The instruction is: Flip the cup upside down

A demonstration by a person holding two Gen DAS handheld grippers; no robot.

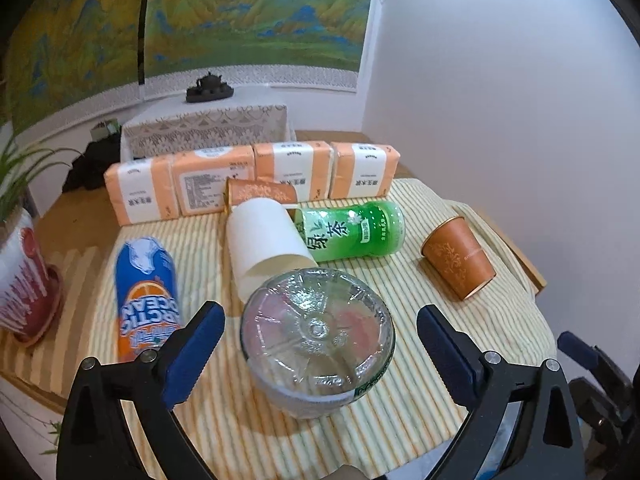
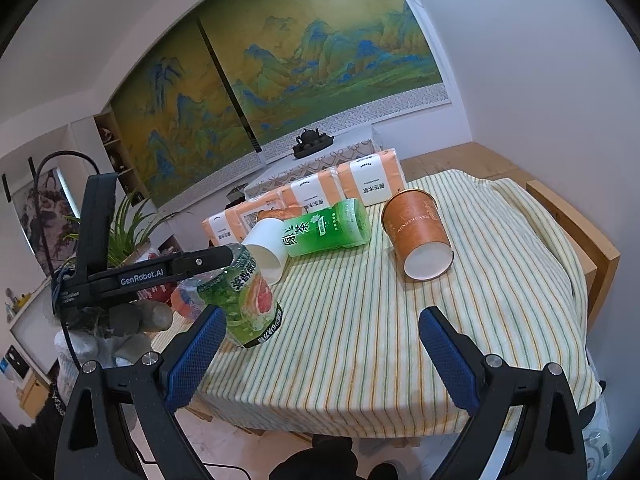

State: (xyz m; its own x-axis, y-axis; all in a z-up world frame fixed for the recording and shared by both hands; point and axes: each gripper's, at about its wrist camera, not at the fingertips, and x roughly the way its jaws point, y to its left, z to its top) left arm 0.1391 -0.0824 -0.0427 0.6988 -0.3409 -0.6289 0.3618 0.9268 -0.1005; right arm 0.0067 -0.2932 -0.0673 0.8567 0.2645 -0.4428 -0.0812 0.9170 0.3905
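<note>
An orange paper cup lies on its side at the right of the striped cloth, its open mouth toward me in the right wrist view. A white paper cup lies on its side mid-table; it also shows in the right wrist view. Another orange cup lies behind it. My left gripper is open, its blue fingers either side of a clear bottle's base, not touching it. My right gripper is open and empty above the table's near edge, well short of the orange cup.
A green tea bottle lies beside the white cup. A blue-orange can lies at the left. Several orange tissue packs stand along the back. A potted plant is at the far left. The table's wooden edge is at the right.
</note>
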